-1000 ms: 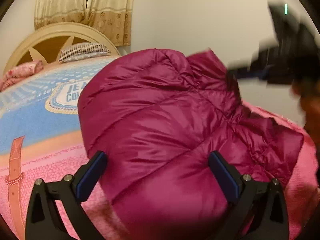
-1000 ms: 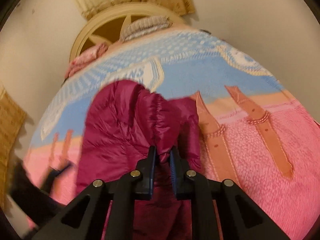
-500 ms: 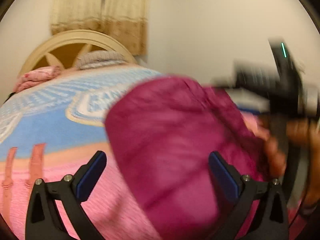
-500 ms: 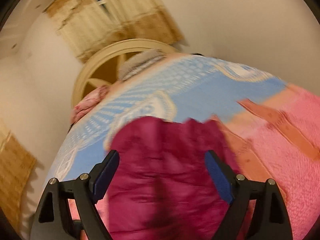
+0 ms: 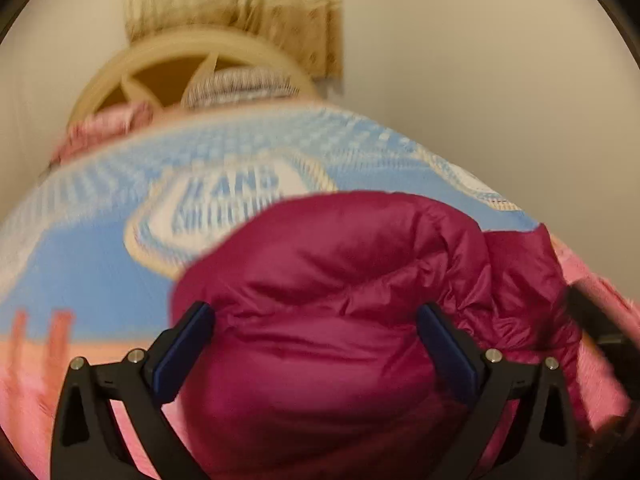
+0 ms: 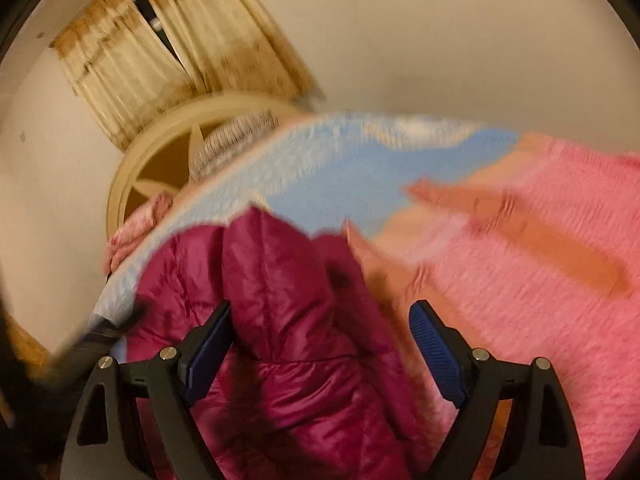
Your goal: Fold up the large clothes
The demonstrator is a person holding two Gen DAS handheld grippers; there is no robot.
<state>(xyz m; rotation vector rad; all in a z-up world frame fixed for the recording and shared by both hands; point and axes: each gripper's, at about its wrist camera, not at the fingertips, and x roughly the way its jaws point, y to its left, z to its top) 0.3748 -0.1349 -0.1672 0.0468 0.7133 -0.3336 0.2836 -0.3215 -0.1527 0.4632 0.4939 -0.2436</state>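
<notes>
While the jacket [image 5: 340, 320] lies bundled on the bed [image 5: 80, 272], toward the footboard end from the headboard [image 5: 132, 76], both my left gripper [image 5: 316, 340] and right gripper [image 6: 320, 336] hang over it, fingers apart, holding nothing; left sits squarer over its bulk.

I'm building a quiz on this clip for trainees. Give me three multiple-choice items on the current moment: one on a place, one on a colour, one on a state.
1. Where does the puffer jacket lie?
A. on the bed
B. on a chair
C. on the floor

2. What colour is the jacket?
A. navy
B. magenta
C. grey

3. How do the left gripper and the right gripper stand?
A. both shut
B. one shut on the jacket
C. both open

Answers:
1 A, it rests on the blue and pink bedspread.
2 B, its quilted shell is deep magenta.
3 C, each view shows blue pads wide apart.
</notes>
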